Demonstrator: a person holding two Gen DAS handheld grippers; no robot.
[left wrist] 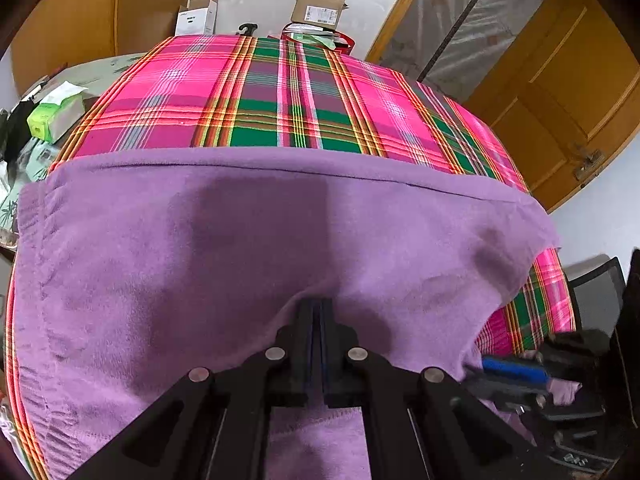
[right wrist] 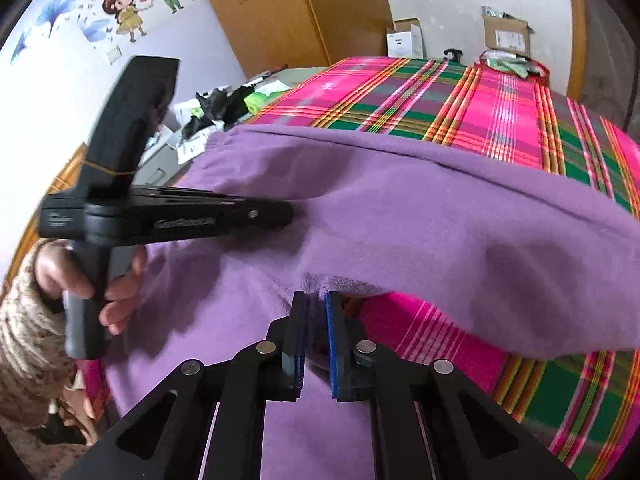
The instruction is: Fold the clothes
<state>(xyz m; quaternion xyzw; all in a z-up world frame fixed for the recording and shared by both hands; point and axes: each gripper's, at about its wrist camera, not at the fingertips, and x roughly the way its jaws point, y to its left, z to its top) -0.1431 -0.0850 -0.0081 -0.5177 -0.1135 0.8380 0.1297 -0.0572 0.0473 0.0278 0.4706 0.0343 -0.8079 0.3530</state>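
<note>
A purple fleece garment (left wrist: 248, 240) lies spread over the near half of a bed covered with a pink and green plaid sheet (left wrist: 280, 92). My left gripper (left wrist: 317, 304) is shut on a raised pinch of the purple fabric near its front edge. In the right wrist view the left gripper (right wrist: 286, 216) reaches in from the left, held by a person's hand (right wrist: 60, 272). My right gripper (right wrist: 316, 300) holds the garment's fuzzy lower edge between its blue pads (right wrist: 332, 340), lifted off the plaid sheet (right wrist: 420, 332). The right gripper (left wrist: 480, 372) also shows at the left wrist view's lower right.
Beyond the bed's far end sit a cardboard box (left wrist: 320, 10), a white box (left wrist: 198, 16) and a red bag (left wrist: 320, 40). A green tissue pack (left wrist: 56, 114) lies on a cluttered side surface at left. A wooden door (left wrist: 560, 92) stands at right.
</note>
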